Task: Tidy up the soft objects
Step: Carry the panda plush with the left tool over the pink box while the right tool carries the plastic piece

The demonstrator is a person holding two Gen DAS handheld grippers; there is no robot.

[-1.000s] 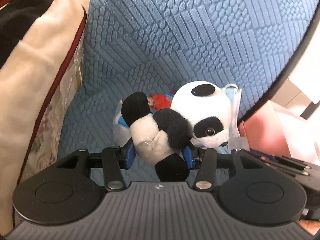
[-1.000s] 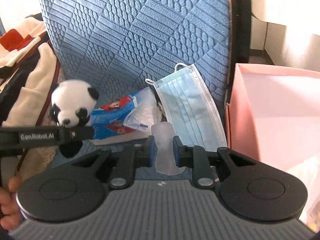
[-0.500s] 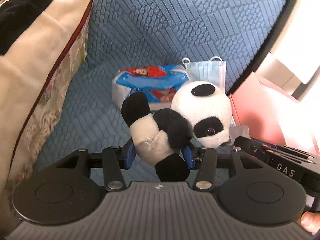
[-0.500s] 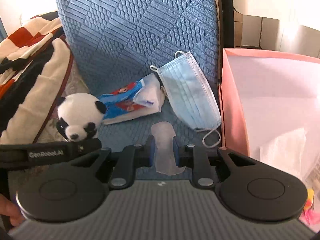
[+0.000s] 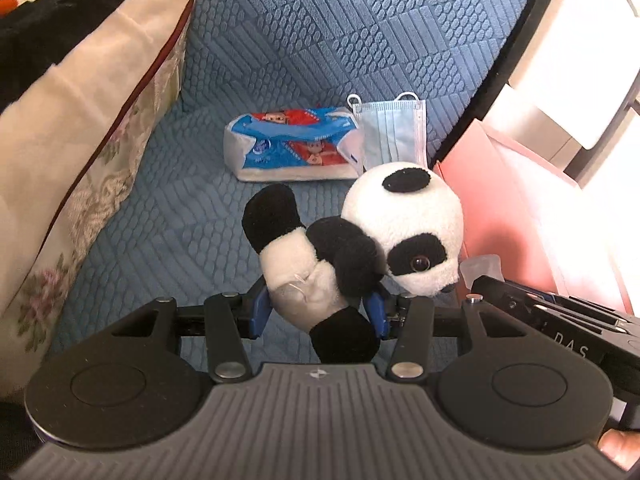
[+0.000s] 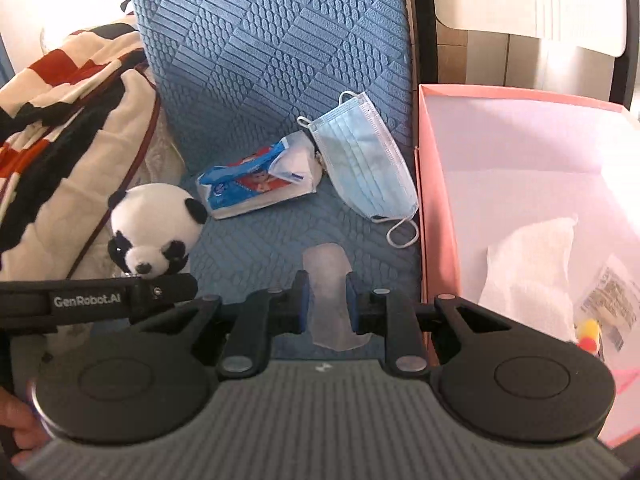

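Carrying step, both hands loaded. The left gripper (image 5: 318, 312) is clamped on the panda toy (image 5: 352, 248) around its white belly, head hanging to the right of the blue pads, one black foot sticking up on the left. The right gripper (image 6: 327, 300) is clamped on a thin translucent white pad (image 6: 330, 294), pinched at its waist with the rounded end poking forward past the fingertips; what exactly it is I cannot tell. Both tools point down over the blue quilted seat (image 6: 256, 248), side by side, the left one's body showing at the left edge of the right wrist view. The pink box (image 6: 436, 216) stands just right of the right gripper, open, with a white folded cloth (image 6: 532, 268) and a small printed packet (image 6: 610, 296) already inside, so I judge it the collecting place. Next move likely calls for swinging each tool rightward over the box wall, clearing its rim, then parting the pads to drop the load; the right hand is nearer and should go first so the two tools do not cross. Count: one panda, one white pad, one tissue pack (image 5: 294, 144), one blue face mask (image 5: 394, 130), the last two lying ahead on the seat, touching, not yet collected. One pink box. Striped blanket (image 6: 60, 92) far left.
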